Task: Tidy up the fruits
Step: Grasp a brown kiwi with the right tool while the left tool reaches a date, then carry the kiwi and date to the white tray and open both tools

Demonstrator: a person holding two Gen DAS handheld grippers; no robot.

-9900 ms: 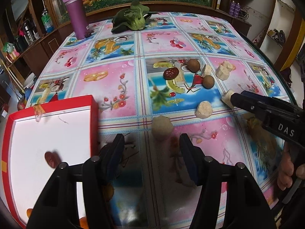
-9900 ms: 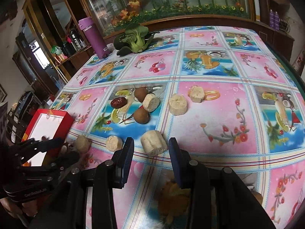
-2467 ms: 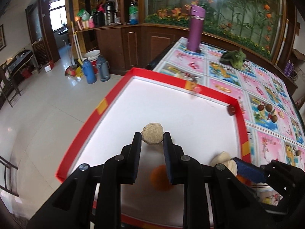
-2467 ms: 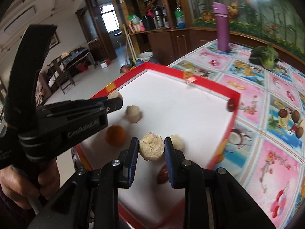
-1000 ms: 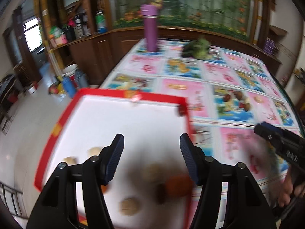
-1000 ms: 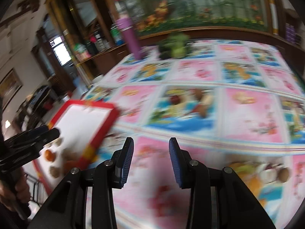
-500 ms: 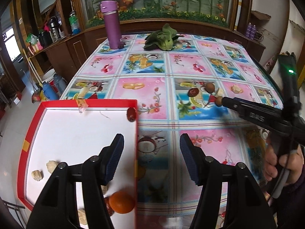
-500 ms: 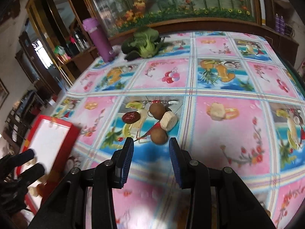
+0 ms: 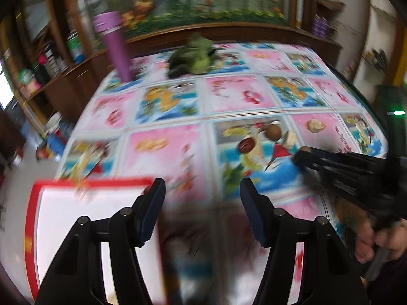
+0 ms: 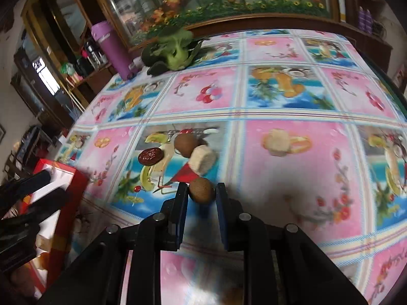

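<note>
My right gripper is shut on a brown round fruit that rests on the fruit-print tablecloth; its fingers touch both sides. Just beyond lie a pale fruit chunk, a second brown fruit, a dark red date and another pale chunk. My left gripper is open and holds nothing, hovering over the cloth beside the red-rimmed white tray. The left wrist view is blurred. It shows the right gripper low at the fruit cluster.
A purple bottle and a green leafy vegetable stand at the table's far side. The tray sits at the left edge, with several fruits in it. The table's curved edge runs along the right. A wooden cabinet lies behind.
My right gripper has dropped toward the fruit cluster and narrowed its fingers onto the nearest brown fruit. The left gripper has swung right, away from the tray, staying open.
</note>
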